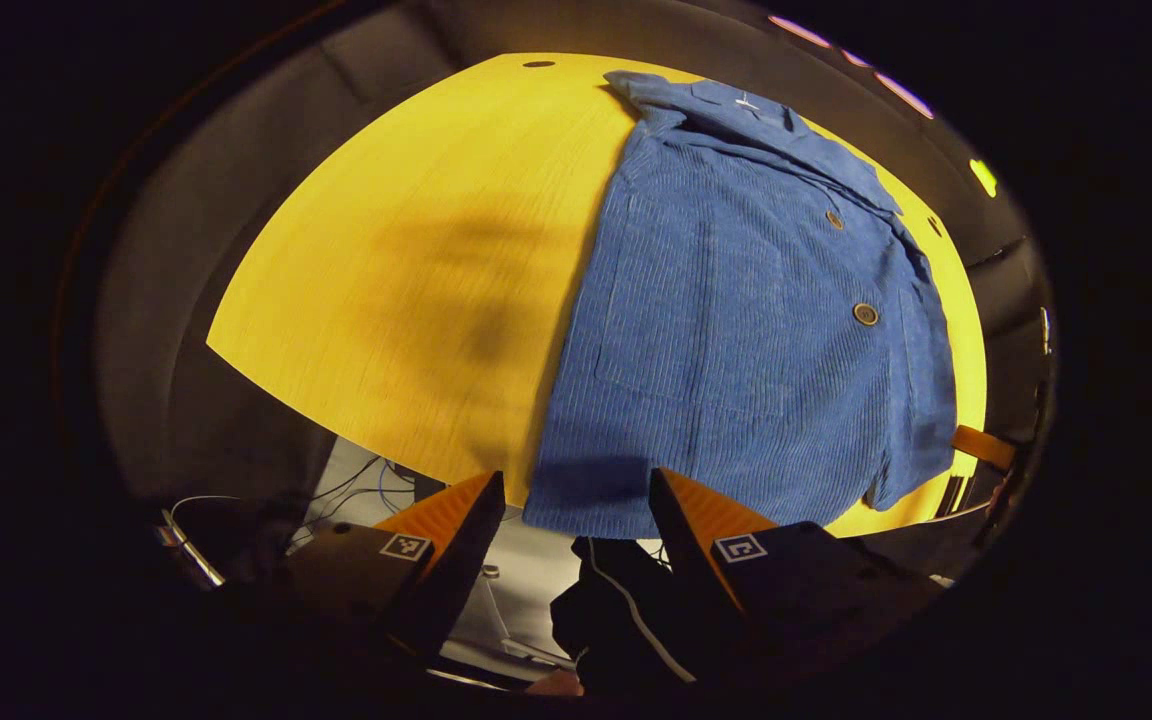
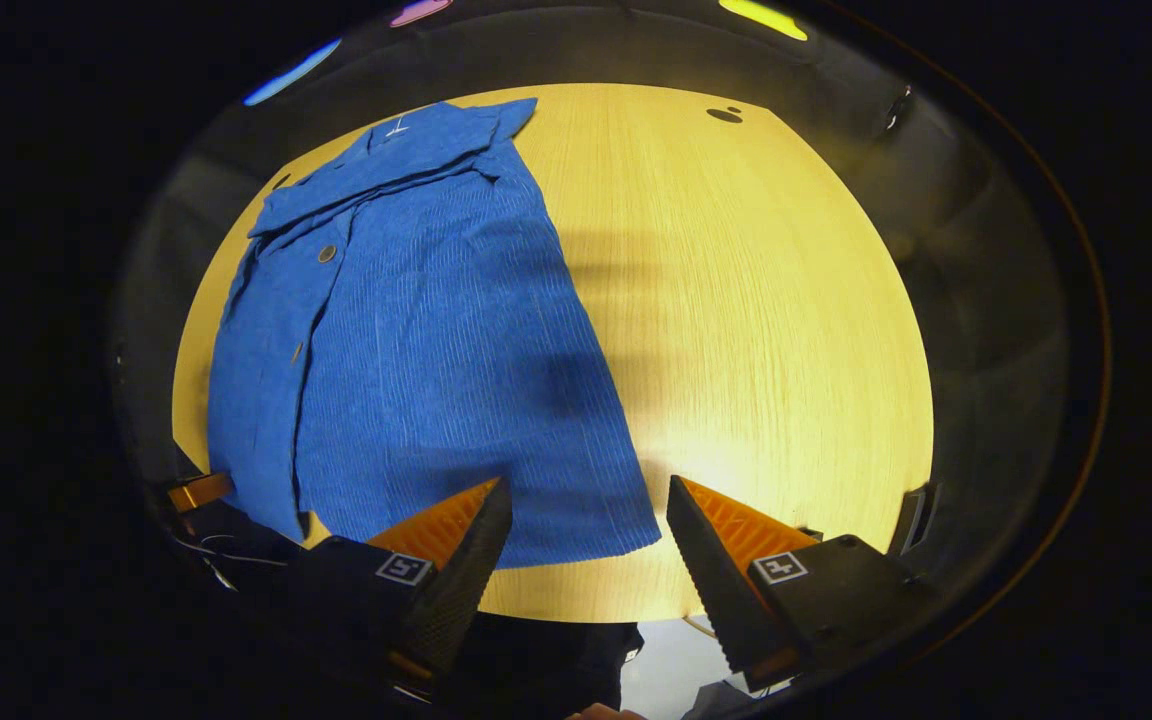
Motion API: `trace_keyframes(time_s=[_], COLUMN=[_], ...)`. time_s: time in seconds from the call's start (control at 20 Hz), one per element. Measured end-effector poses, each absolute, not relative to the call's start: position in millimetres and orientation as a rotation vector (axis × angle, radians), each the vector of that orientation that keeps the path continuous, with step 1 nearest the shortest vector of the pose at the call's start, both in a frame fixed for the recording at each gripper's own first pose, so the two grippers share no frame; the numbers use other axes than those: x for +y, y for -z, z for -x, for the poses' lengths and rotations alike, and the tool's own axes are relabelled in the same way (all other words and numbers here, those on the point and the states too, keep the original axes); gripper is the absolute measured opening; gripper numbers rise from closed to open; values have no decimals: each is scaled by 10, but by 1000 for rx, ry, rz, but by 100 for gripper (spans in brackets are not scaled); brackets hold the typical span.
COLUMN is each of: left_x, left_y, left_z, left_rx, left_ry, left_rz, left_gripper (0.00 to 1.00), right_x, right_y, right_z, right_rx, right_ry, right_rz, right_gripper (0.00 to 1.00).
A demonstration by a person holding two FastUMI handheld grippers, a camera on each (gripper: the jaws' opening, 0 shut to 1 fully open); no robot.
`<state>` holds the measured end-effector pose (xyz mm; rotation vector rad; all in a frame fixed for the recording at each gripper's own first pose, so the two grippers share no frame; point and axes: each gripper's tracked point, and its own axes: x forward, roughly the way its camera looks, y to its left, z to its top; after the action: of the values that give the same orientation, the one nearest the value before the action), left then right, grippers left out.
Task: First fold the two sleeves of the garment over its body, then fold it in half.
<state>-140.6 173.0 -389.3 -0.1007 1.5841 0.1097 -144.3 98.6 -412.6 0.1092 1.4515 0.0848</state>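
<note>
One blue corduroy garment (image 1: 736, 330) on one round yellow desk (image 1: 416, 270), with two round buttons (image 1: 865, 314) countable down the front in each view. Two grippers: the left gripper (image 1: 576, 500) and the right gripper (image 2: 588, 505), two spread fingers (image 1: 456, 525) apiece. One small dark hole (image 2: 724, 115) near the desk's far edge.

Both views above shared table (image 1: 416, 300)

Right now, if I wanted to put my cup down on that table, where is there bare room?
Bare yellow wooden tabletop lies on either side of the blue corduroy shirt: one stretch in the right gripper view, another in the left gripper view. The middle is taken by the shirt.
</note>
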Motion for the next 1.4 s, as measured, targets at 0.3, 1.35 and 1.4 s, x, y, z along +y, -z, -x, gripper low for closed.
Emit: trace_keyframes(time_s=[0.3, 1.35, 1.4], left_x=[1721, 1723, 1723], left_y=[3896, 3948, 3947], left_z=[1410, 1387, 1386], left_rx=[1594, 1598, 1590], left_ry=[-97, -88, -88], left_rz=[58, 5, 2], left_gripper=[86, 86, 86], right_x=[938, 1011, 1016], right_y=[4202, 4417, 4416], right_z=[1524, 1504, 1513], right_rx=[1476, 1532, 1537], right_ry=[-107, -117, -115], right_rz=[-59, -84, -86], right_gripper=[100, 98, 98])
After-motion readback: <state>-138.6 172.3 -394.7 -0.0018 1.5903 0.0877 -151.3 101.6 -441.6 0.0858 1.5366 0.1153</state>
